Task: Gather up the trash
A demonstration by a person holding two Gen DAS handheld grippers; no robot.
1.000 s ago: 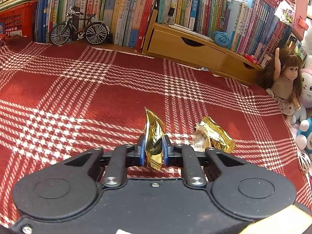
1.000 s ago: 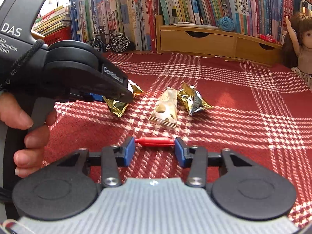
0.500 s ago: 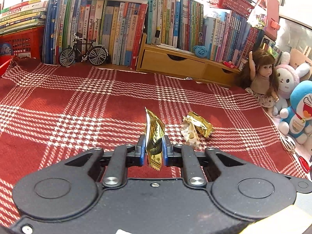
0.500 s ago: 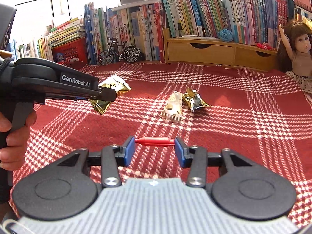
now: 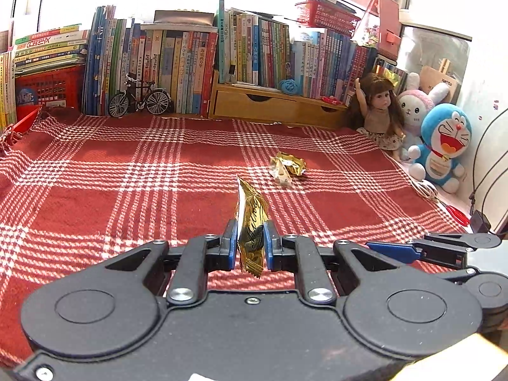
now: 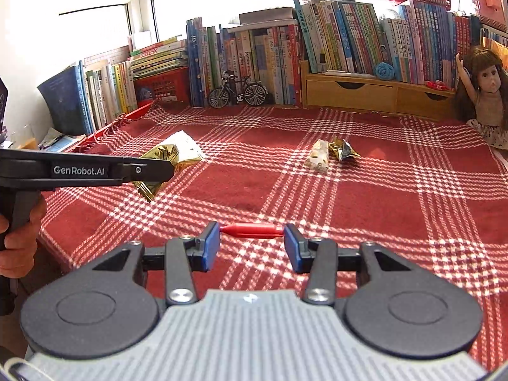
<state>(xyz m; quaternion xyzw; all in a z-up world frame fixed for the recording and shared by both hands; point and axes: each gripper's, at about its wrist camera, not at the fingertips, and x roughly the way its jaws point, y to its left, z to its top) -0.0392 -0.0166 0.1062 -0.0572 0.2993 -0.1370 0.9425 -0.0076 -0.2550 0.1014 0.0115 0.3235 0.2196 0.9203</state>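
Left gripper [image 5: 250,246] is pinching a crinkled gold foil snack wrapper [image 5: 251,222] between its blue pads and is holding it clear of the red-and-white plaid tablecloth [image 5: 127,174], with the wrapper standing on edge in the closed grip. Right gripper [image 6: 252,246] is hovering low over the cloth with its fingers spread wide, and a small red plastic pen-like piece [image 6: 252,230] is lying on the cloth in line with the gap between the blue pads [image 6: 211,246] (whether either pad is touching it cannot be told). Farther out on the cloth, a pale cream snack packet [image 6: 318,158] and a second crumpled gold foil wrapper [image 6: 343,149] are lying just beside each other, uncollected. No bin or bag is showing in either view. The step in hand appears to be the carrying-off of the first wrapper, with collection only begun. The next move probably calls for the right fingers to be closing squarely on the red piece, which is slender and may roll, while the left is taking its wrapper to whatever receptacle lies out of frame.
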